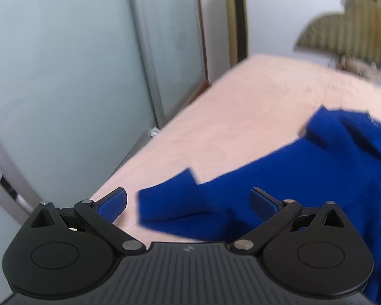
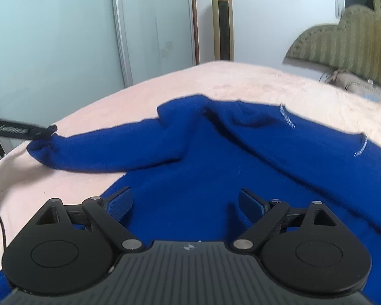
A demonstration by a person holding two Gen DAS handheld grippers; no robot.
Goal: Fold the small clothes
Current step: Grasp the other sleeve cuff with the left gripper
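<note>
A blue long-sleeved garment (image 2: 216,157) lies spread on a pink bed cover (image 2: 241,84). In the right wrist view its left sleeve (image 2: 101,152) stretches toward the bed's left edge. My right gripper (image 2: 185,203) is open and empty above the garment's body. In the left wrist view my left gripper (image 1: 188,203) is open and empty, just above the sleeve cuff (image 1: 170,203) of the same garment (image 1: 304,178). In the right wrist view, a dark object (image 2: 20,129) touches the sleeve end; what it is is unclear.
Frosted sliding wardrobe doors (image 2: 63,38) stand left of the bed. A gold tower unit (image 2: 222,20) stands against the back wall. An olive padded headboard (image 2: 348,35) and a pillow (image 2: 355,84) are at the far right. A thin black cable (image 2: 0,223) hangs at the bed's left edge.
</note>
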